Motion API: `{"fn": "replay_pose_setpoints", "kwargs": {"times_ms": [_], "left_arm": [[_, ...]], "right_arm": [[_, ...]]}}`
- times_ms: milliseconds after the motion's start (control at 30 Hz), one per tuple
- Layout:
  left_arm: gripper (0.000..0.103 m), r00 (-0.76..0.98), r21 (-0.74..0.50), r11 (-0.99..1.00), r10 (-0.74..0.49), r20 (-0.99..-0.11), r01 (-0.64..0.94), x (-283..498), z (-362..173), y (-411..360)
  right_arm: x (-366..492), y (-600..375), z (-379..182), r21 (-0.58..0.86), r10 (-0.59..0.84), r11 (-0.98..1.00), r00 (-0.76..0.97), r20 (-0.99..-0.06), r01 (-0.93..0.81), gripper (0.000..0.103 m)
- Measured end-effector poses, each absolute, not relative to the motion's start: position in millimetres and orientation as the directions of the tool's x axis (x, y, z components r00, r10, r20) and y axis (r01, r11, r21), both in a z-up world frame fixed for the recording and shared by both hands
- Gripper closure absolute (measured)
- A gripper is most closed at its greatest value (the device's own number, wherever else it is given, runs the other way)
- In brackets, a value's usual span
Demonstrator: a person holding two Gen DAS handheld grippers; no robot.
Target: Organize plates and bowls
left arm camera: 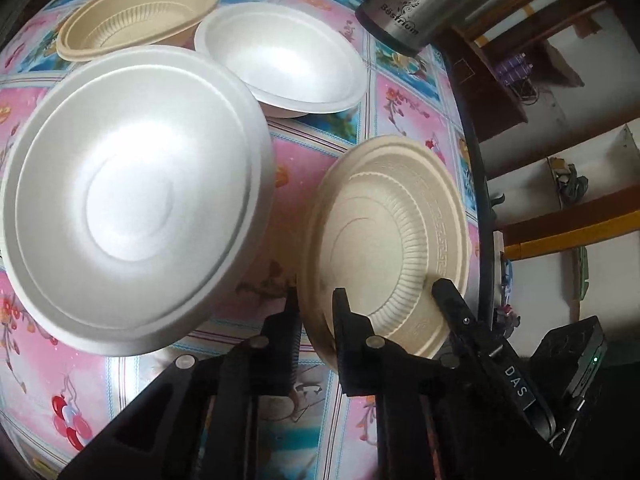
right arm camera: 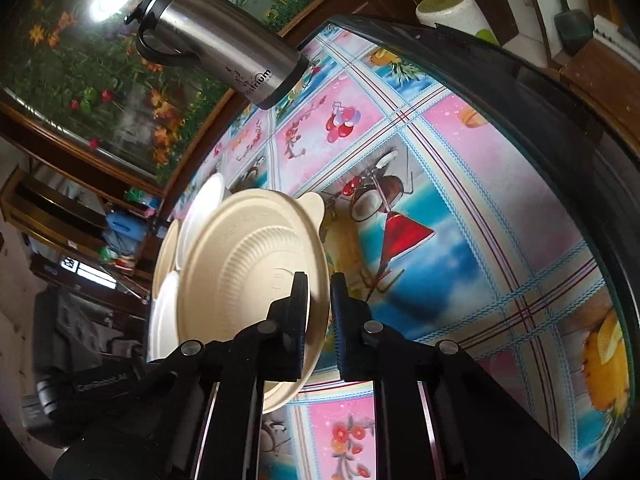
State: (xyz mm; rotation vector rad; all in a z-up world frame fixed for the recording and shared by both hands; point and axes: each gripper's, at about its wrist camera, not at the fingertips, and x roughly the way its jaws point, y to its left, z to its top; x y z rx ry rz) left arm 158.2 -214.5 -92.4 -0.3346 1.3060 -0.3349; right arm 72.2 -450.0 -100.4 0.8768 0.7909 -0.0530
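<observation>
Tan plate (right arm camera: pixel 244 280) held on edge, tilted, lifted clear of the table (right arm camera: pixel 460 184). Both grippers work its near rim: the right gripper (right arm camera: pixel 319 312) pinches the rim, jaws nearly together; the left gripper (left arm camera: pixel 316 316) straddles the rim at the other side, gap narrow, apparently also pinching. White plate (left arm camera: pixel 132 200) lies just left of it. Tan bowl (left arm camera: pixel 140 16) and white bowl (left arm camera: pixel 288 56) sit farther back, near the flask (right arm camera: pixel 224 48). Judged: plate mid-carry, 2-handed.

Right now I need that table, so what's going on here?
A person with two handheld grippers is sorting disposable dishes. Both the left gripper and the right gripper clamp the rim of one tan plate, held tilted above the tablecloth. A white plate, white bowl and tan bowl wait nearby.
</observation>
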Motion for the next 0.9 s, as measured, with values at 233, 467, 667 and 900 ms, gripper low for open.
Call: {"fn": "replay_pose_setpoints", "kwargs": {"times_ms": [233, 467, 667, 900], "left_arm": [[0.091, 0.235, -0.398, 0.912, -0.409, -0.882, 0.095, 155, -90, -219], [0.092, 0.239, -0.384, 0.913, -0.406, -0.882, 0.136, 148, -88, -218], [0.092, 0.258, -0.364, 0.913, -0.403, -0.878, 0.185, 126, -83, -202], [0.092, 0.335, -0.356, 0.912, -0.406, -0.850, 0.202, 96, -66, -153]], "right_arm": [[69, -446, -99, 0.629, 0.226, 0.690, 0.719, -0.657, 0.358, 0.095], [46, -437, -95, 0.626, 0.190, 0.690, 0.743, -0.642, 0.364, 0.095], [14, -422, -97, 0.655, 0.199, 0.659, 0.754, -0.626, 0.370, 0.095], [-4, -381, -69, 0.644, 0.216, 0.698, 0.764, -0.607, 0.314, 0.095]]}}
